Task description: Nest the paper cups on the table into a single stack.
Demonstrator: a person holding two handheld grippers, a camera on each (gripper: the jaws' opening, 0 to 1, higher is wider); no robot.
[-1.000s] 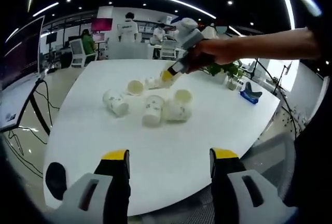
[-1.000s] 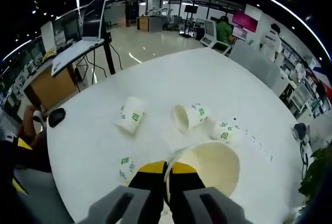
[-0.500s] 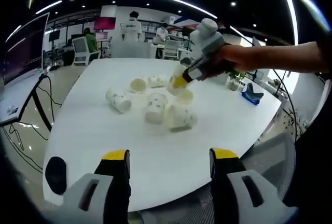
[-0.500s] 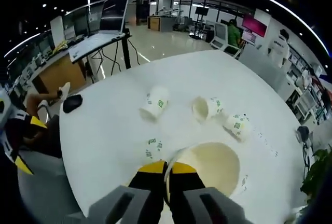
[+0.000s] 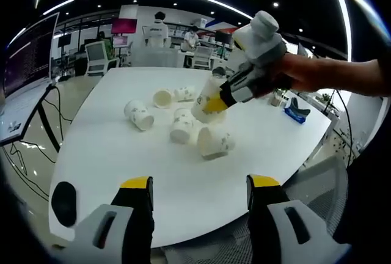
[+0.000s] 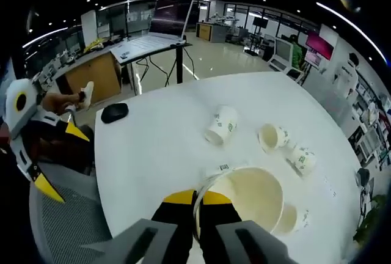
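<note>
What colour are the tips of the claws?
Yellow, on black fingers. The left claw shows it best, in the left gripper view.

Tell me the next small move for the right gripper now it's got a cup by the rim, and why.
Probably lower the held cup onto the upright cup below it. The right gripper is shut on the held cup's rim above the loose cups on the white table, and the others lie on their sides. The left gripper hangs open at the table's near edge, free to steady it.
</note>
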